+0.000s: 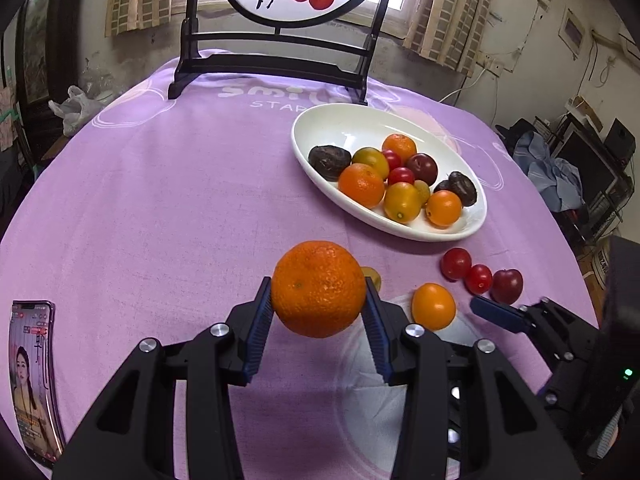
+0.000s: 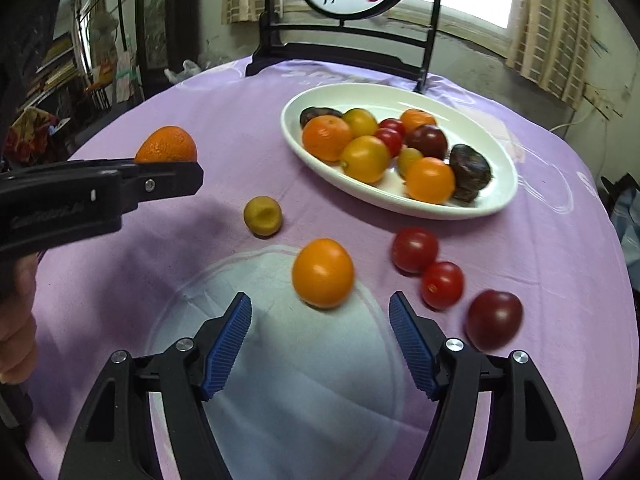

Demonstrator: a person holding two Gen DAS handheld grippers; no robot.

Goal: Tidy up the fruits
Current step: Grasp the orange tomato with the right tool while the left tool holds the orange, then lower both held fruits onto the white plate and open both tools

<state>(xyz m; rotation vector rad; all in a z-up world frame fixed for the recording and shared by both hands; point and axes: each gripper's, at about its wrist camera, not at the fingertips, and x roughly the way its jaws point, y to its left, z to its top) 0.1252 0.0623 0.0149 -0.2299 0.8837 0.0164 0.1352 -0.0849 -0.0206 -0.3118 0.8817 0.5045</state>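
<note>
My left gripper (image 1: 319,312) is shut on a large orange mandarin (image 1: 318,289) and holds it above the purple cloth; it also shows in the right wrist view (image 2: 167,145). My right gripper (image 2: 320,316) is open and empty, just short of a small orange fruit (image 2: 322,273). A white oval dish (image 1: 340,120) at the back right holds several fruits. Loose on the cloth lie a yellow fruit (image 2: 263,216), two red tomatoes (image 2: 414,249) (image 2: 442,285) and a dark red plum (image 2: 494,319).
A black framed screen stand (image 1: 276,60) stands at the table's far edge behind the dish. A phone (image 1: 34,376) with a lit screen lies at the near left. Clutter surrounds the round table.
</note>
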